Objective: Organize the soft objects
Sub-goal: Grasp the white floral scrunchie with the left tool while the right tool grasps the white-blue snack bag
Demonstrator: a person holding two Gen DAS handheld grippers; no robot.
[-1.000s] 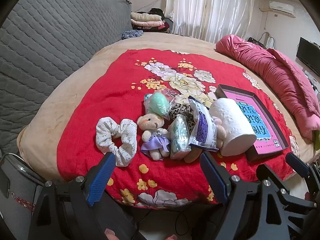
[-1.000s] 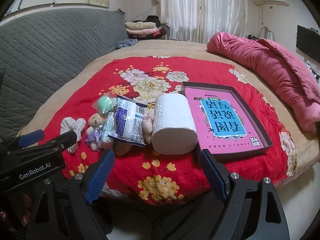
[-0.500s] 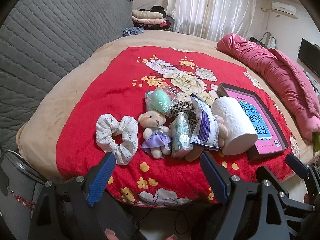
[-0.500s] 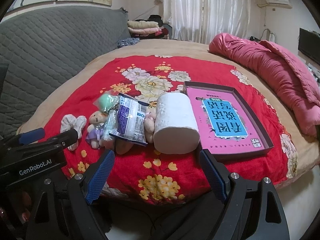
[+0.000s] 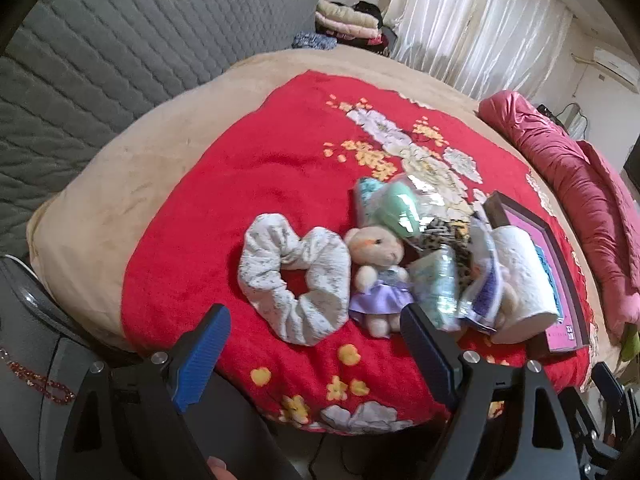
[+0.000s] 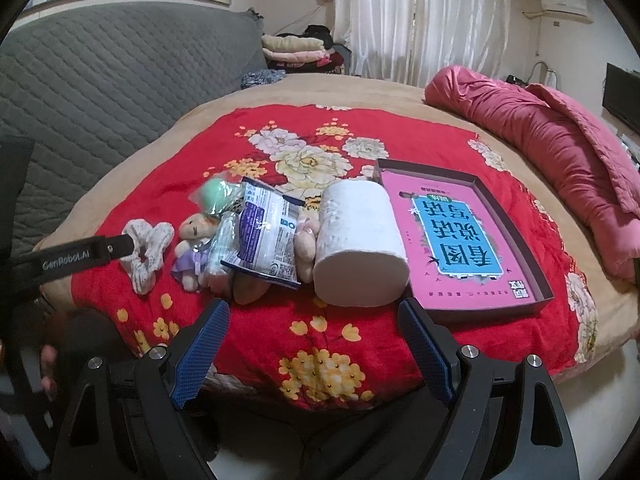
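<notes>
Fluffy white scrunchie (image 5: 294,286) is the obvious first grab here imo. It sits right ahead of the left gripper (image 5: 316,354), just past the fingertips and pretty much centred between them, lying flat on the red floral blanket (image 5: 256,168). Both tools are spread wide and holding nothing. The right gripper (image 6: 314,342) hangs just short of the blanket's near edge, with the toilet paper roll (image 6: 358,242) straight ahead of it.

The rest of the soft stuff is bunched to the right of the scrunchie as the left tool sees it: a little bear in a purple dress (image 5: 378,270) touching it, then some plastic-wrapped packs (image 5: 436,288) leaning on each other, then the roll. The pink-lined box (image 6: 466,240) is forward and to the right of the right gripper, just beside the roll, and looks like the drop-off spot, though that's my guess.

Tips for the pick: come down over the near loop of the scrunchie, not the side touching the bear, or you'll probably drag the bear along. It's squishy, so close fully and pinch the fabric band rather than trying to span the whole ring. Lift straight up before swinging right over the pile.
</notes>
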